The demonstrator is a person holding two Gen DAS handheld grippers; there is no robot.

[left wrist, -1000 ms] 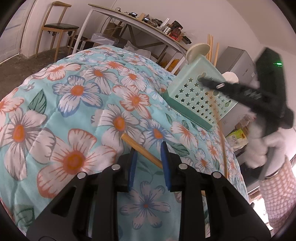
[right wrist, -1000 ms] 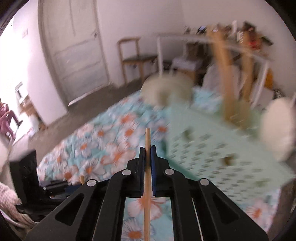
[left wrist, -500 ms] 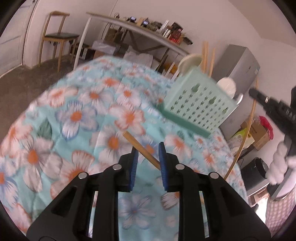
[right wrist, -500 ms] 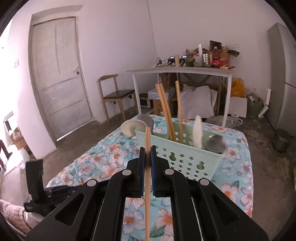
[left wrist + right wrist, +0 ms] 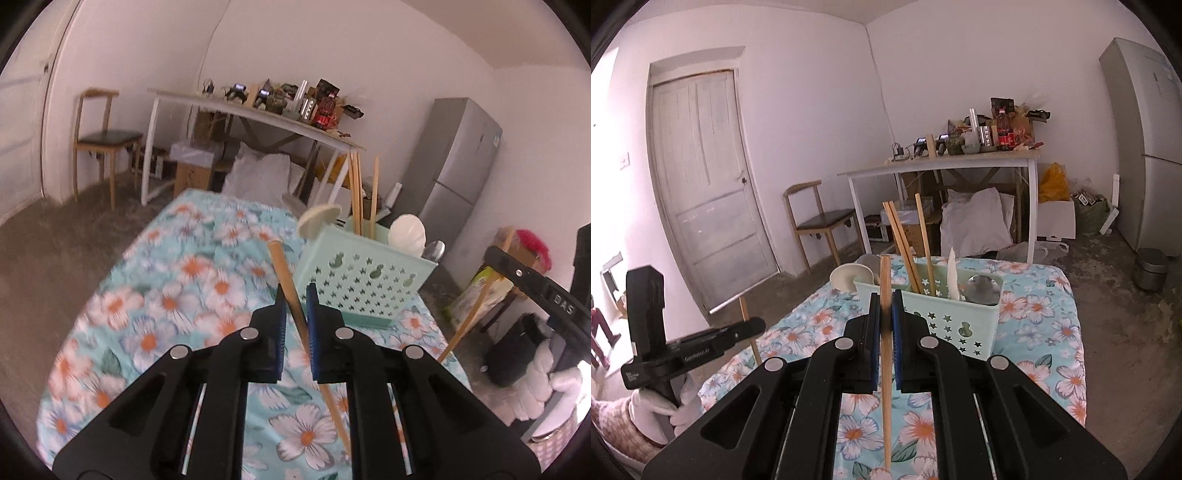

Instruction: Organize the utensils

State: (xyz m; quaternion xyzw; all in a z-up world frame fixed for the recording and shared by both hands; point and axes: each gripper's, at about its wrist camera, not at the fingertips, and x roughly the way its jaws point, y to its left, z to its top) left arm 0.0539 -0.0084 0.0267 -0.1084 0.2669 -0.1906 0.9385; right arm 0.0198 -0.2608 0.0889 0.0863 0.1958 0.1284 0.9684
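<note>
- Right wrist view: right gripper has blue pads pinching a wooden chopstick, stick near upright, top end poking above the pads, lower end running down toward the floral cloth.
- Left wrist view: left gripper has a second chopstick between its pads, tilted, upper end leaning left (small gaps show each side of the stick, so can't tell if it is truly clamped).
- Both chopsticks are up off the cloth, short of the basket.
- Mint basket with star cutouts stands on the cloth just beyond the right gripper; it holds three upright chopsticks, white spoons and a metal spoon.
- Same basket sits just right of the left gripper's tips in the left view.
- Right gripper shows at the right edge of the left view with its chopstick slanting down.
- Left gripper body shows at lower left of the right view, held in a white-gloved hand.
- Background: wooden chair, cluttered white table, door, grey fridge.
</note>
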